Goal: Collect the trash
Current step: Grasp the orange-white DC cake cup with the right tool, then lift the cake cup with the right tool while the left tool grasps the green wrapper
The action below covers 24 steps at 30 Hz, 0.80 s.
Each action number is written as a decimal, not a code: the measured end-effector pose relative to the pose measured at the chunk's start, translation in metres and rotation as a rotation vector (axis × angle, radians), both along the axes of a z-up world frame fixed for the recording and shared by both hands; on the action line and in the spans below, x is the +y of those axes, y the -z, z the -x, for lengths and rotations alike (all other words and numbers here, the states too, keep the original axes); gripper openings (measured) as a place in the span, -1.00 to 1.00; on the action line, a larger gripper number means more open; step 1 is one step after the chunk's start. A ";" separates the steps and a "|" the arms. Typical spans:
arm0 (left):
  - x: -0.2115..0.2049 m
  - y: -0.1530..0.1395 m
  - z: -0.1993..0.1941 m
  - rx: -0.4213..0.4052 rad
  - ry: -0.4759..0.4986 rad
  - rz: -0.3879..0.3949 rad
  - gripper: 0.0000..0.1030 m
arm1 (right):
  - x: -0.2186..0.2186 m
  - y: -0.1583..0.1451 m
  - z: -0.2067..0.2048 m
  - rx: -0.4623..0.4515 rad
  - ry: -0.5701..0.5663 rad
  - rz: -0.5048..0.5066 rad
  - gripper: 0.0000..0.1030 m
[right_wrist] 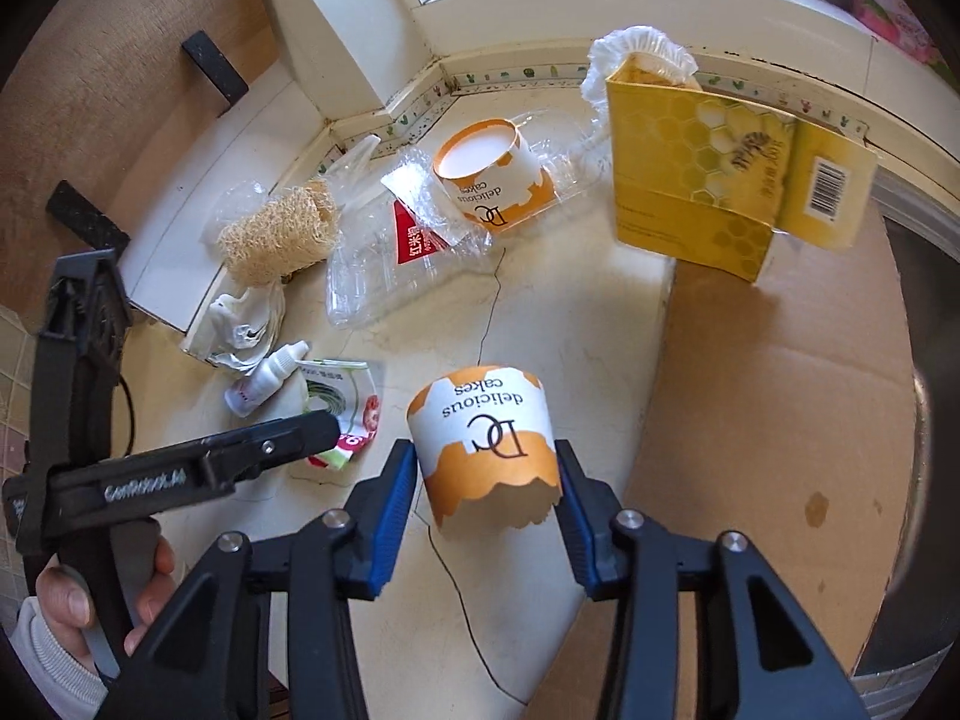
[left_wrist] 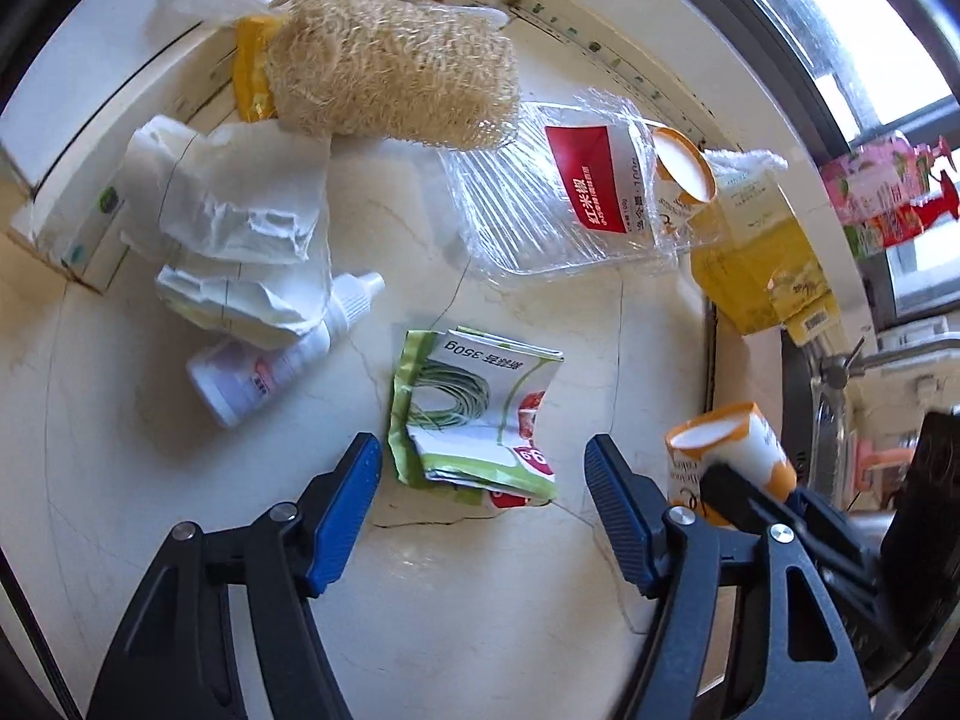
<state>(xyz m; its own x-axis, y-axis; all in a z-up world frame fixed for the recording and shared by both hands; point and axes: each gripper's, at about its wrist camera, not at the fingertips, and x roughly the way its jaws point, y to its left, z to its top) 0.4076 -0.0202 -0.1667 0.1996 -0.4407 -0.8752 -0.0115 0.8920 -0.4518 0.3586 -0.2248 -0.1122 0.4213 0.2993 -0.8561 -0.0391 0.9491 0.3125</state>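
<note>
The marble counter (left_wrist: 480, 252) is littered; your right gripper (right_wrist: 486, 480) pinches a paper cup (right_wrist: 489, 444), your left gripper (left_wrist: 483, 474) straddles a crumpled packet (left_wrist: 474, 414), fingers spread.

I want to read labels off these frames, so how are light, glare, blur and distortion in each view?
Left wrist view: window blown out at top right, daylight glare on the clear plastic tray, fisheye bends the edges; green wrapper print sharp. Right wrist view: even light, the near cake cup text crisp, the left tool slightly soft, rim dark and curved.
</note>
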 end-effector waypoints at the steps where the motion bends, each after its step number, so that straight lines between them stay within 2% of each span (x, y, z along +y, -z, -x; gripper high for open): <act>1: 0.001 0.001 0.001 0.009 -0.021 0.012 0.12 | -0.002 -0.002 0.003 -0.006 0.001 -0.001 -0.13; 3: 0.003 0.004 0.000 0.025 -0.078 0.045 -0.02 | -0.004 -0.006 0.009 -0.015 0.001 -0.006 -0.13; 5: 0.007 0.006 0.000 0.031 -0.130 0.071 -0.07 | -0.007 -0.008 0.015 -0.008 -0.002 -0.014 -0.13; 7: 0.009 0.008 0.000 0.041 -0.176 0.093 -0.23 | -0.008 -0.007 0.017 -0.005 0.002 -0.011 -0.13; 9: 0.006 0.013 -0.001 0.054 -0.184 0.098 -0.66 | -0.012 -0.005 0.021 0.001 0.009 -0.018 -0.13; 11: 0.001 0.018 0.001 0.060 -0.177 0.096 -0.83 | -0.013 -0.004 0.025 0.003 0.009 -0.025 -0.13; 16: -0.011 0.012 0.008 0.000 -0.159 0.047 -0.93 | -0.012 -0.005 0.038 -0.006 -0.009 -0.017 -0.13; 24: -0.009 -0.026 0.041 -0.120 -0.068 -0.047 -0.99 | -0.019 -0.013 0.060 -0.026 -0.008 -0.055 -0.14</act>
